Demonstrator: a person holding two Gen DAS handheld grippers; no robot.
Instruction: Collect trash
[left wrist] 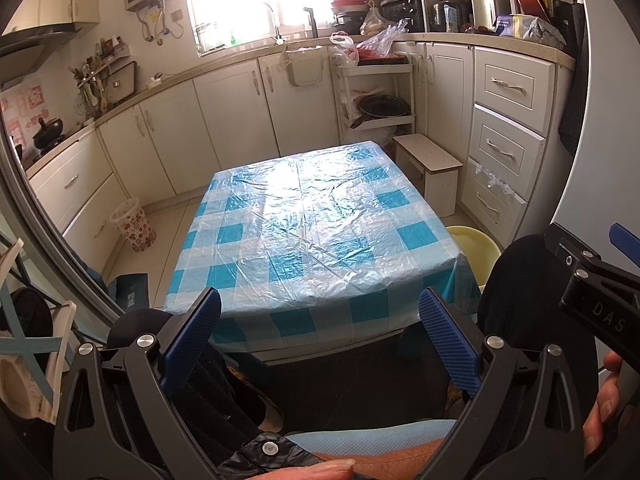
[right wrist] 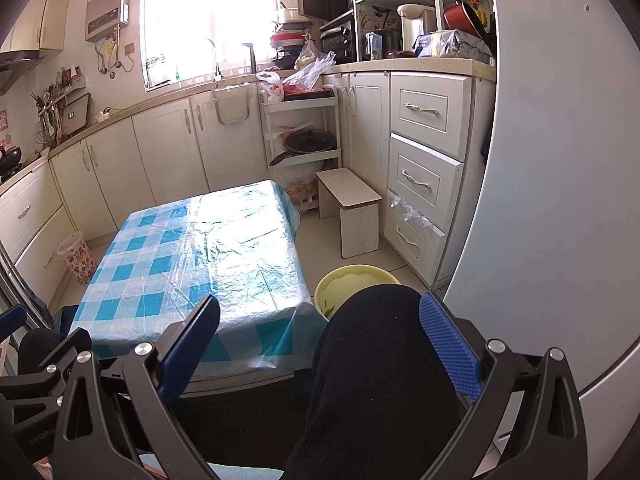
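Observation:
A low table (left wrist: 312, 216) with a blue-and-white checked cloth under clear plastic stands in the middle of the kitchen; it also shows in the right wrist view (right wrist: 200, 248). I see no trash on its top. My left gripper (left wrist: 320, 332) is open and empty, held before the table's near edge, above my lap. My right gripper (right wrist: 320, 340) is open and empty, over my knee (right wrist: 380, 360). A yellow bin (right wrist: 352, 280) stands on the floor right of the table, also in the left wrist view (left wrist: 476, 244). A floral wastebasket (left wrist: 134, 226) stands by the left cabinets, also in the right wrist view (right wrist: 78, 256).
White cabinets (left wrist: 236, 108) line the walls. A small white stool (right wrist: 352, 208) and a shelf cart with a pan (right wrist: 308, 140) stand past the table's far right corner. A drawer unit (right wrist: 424, 176) is on the right. The right gripper's body (left wrist: 592, 288) shows at the left view's right edge.

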